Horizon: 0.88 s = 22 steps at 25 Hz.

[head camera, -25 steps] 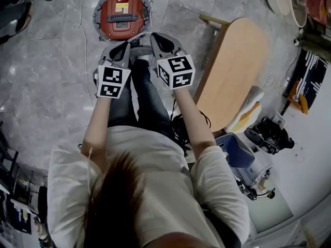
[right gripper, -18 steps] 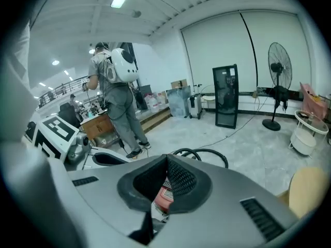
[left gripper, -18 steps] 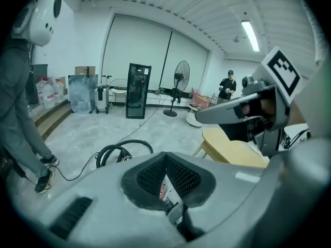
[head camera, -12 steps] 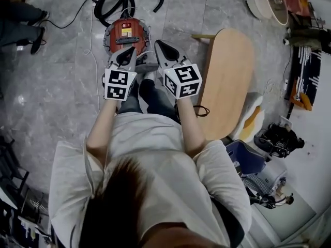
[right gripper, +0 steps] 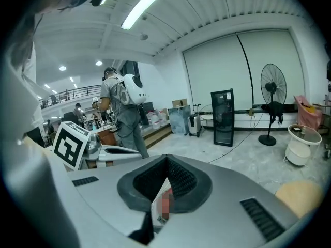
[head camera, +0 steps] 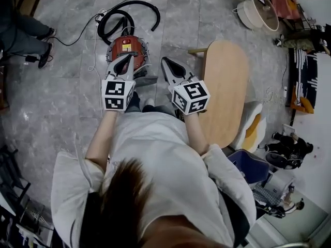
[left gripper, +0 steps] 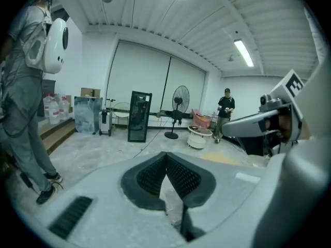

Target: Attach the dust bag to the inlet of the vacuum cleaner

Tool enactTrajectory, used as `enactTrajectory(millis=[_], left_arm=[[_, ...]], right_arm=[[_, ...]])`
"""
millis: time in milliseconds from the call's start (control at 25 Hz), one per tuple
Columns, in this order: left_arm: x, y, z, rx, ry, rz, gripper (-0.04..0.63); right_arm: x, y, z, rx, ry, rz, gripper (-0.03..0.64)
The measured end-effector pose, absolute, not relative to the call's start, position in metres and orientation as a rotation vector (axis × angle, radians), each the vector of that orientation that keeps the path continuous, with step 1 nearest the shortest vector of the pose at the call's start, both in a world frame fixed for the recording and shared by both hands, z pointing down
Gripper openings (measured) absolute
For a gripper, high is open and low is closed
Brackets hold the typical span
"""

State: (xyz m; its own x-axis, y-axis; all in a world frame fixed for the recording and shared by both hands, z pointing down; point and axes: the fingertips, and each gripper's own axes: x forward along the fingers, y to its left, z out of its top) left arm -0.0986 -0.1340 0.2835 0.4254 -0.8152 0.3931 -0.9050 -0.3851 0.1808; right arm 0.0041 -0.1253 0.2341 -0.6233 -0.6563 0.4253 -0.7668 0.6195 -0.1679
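left gripper [head camera: 124, 59]: clenched, empty, over the vacuum cleaner [head camera: 125, 43]
right gripper [head camera: 166, 62]: clenched, empty, near the wooden table [head camera: 227, 87]
hose [head camera: 135, 5]: curled on floor

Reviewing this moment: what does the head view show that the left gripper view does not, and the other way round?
Only the head view: the red vacuum cleaner on the floor, its black hose, and the oval wooden table.
Only the left gripper view: a standing fan, a black cabinet and a ceiling light.
Both: the left gripper, shut with nothing in it, the right gripper beside it, and the grey floor.
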Motion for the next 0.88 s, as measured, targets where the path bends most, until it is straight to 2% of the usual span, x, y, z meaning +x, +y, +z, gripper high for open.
enactTrajectory(millis=[240, 600, 880], left_arm=[[-0.074, -0.106, 0.245, 2.379, -1.549, 0.353, 0.017], [-0.017, -0.051, 0.215, 2.394, -1.596, 0.225, 0.017], [0.019, -0.038, 0.192, 2.511, -1.572, 0.243, 0.018]], right_arm=[[0.041, -0.102, 0.198, 1.119, -2.540, 0.343, 0.002], [0.104, -0.047, 0.189, 1.136, -2.586, 0.357, 0.002], [0.146, -0.028, 0.182, 1.193, -2.586, 0.362, 0.002]])
